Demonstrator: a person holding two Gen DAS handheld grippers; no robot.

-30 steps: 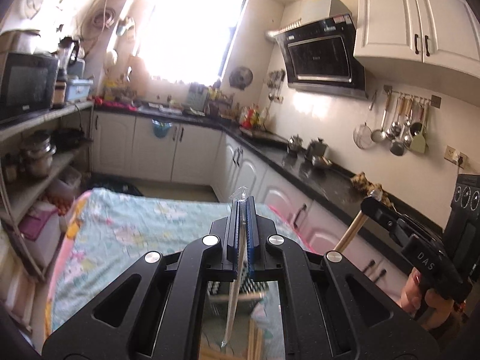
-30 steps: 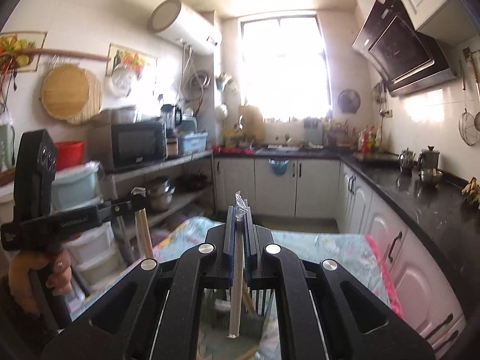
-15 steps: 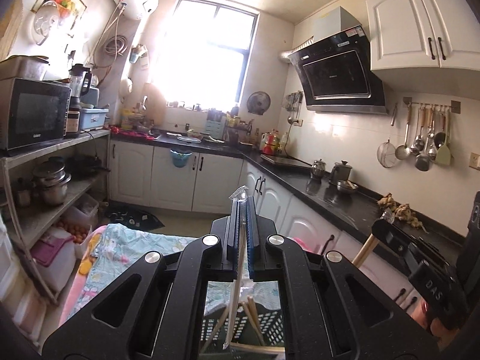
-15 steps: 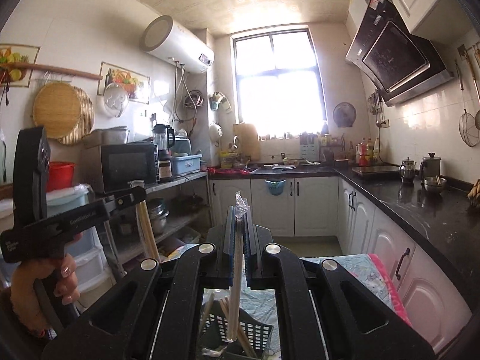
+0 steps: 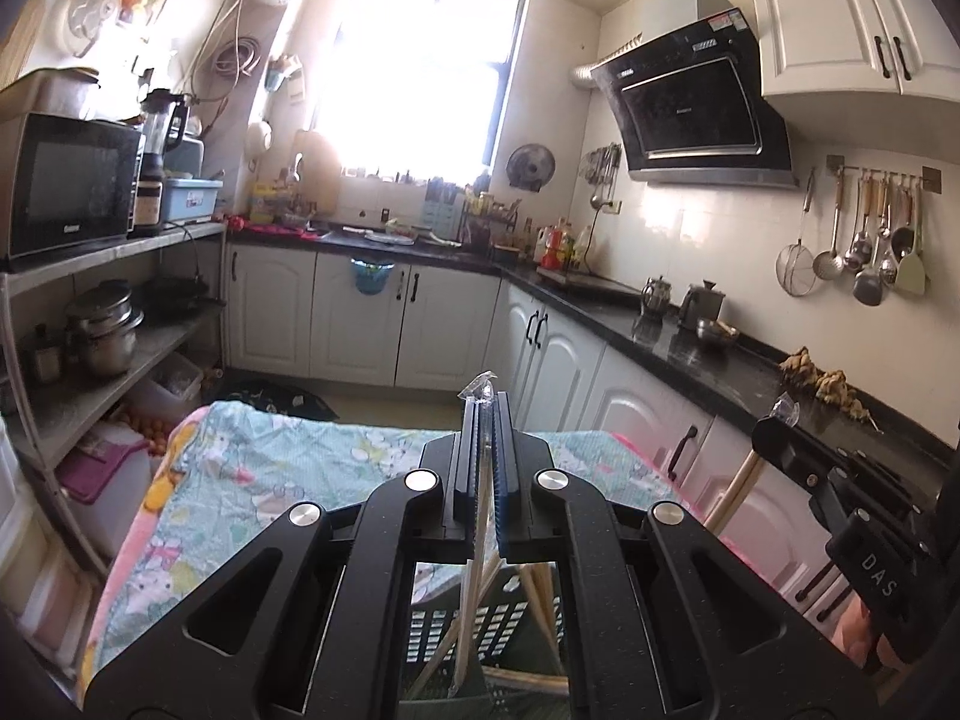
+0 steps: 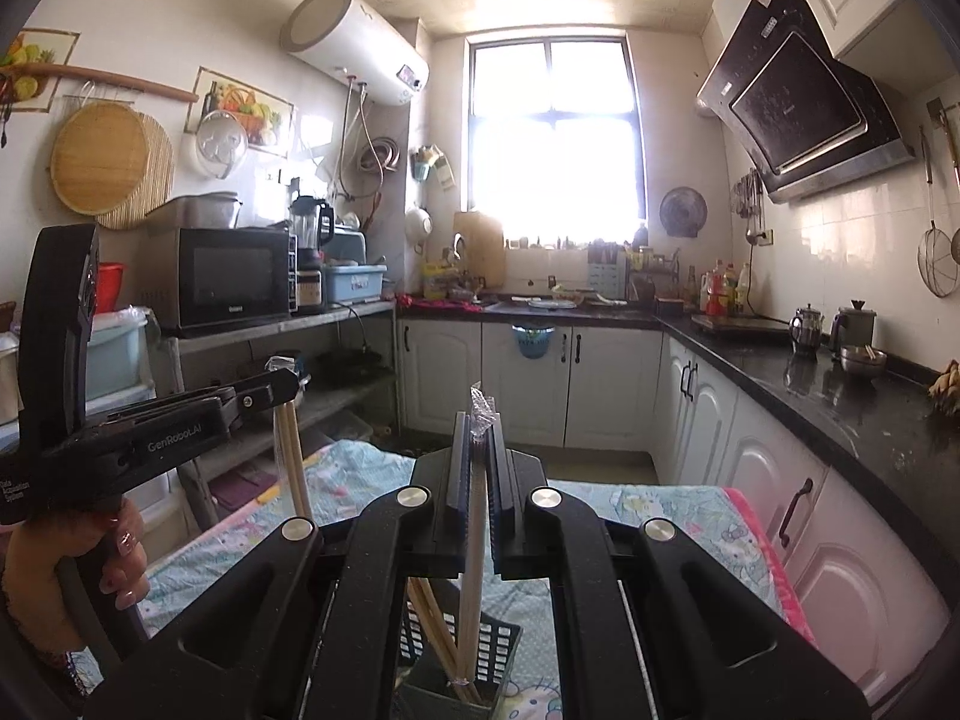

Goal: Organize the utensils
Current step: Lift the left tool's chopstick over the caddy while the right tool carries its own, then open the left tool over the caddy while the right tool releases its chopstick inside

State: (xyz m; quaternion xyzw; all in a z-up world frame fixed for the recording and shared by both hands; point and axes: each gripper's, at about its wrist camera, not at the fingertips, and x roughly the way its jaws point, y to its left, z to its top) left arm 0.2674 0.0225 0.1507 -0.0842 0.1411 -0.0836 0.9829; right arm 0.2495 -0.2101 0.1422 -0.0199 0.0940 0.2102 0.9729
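Both claws have sunk toward the black basket (image 6: 456, 669) since a second ago, when only patterned cloth lay past their tips; now its slotted wall shows below each one. The left claw (image 5: 486, 414) is clamped on a plastic-wrapped pair of chopsticks (image 5: 471, 588), which hangs down toward the basket's mouth. The right claw (image 6: 477, 420) is likewise closed on its own wrapped chopsticks (image 6: 471, 600), whose lower end is inside the basket among loose sticks (image 6: 432, 624) already leaning there. The basket stands on the tabletop's blue cartoon cloth (image 6: 672, 510).

Only the right view shows the left hand (image 6: 90, 564) on its handle and that claw from the side, chopsticks dangling beneath it. Only the left view shows the right claw side-on at the frame's right edge, over the pink cloth border (image 5: 654, 468), and the ladles (image 5: 864, 252) hung on the wall.
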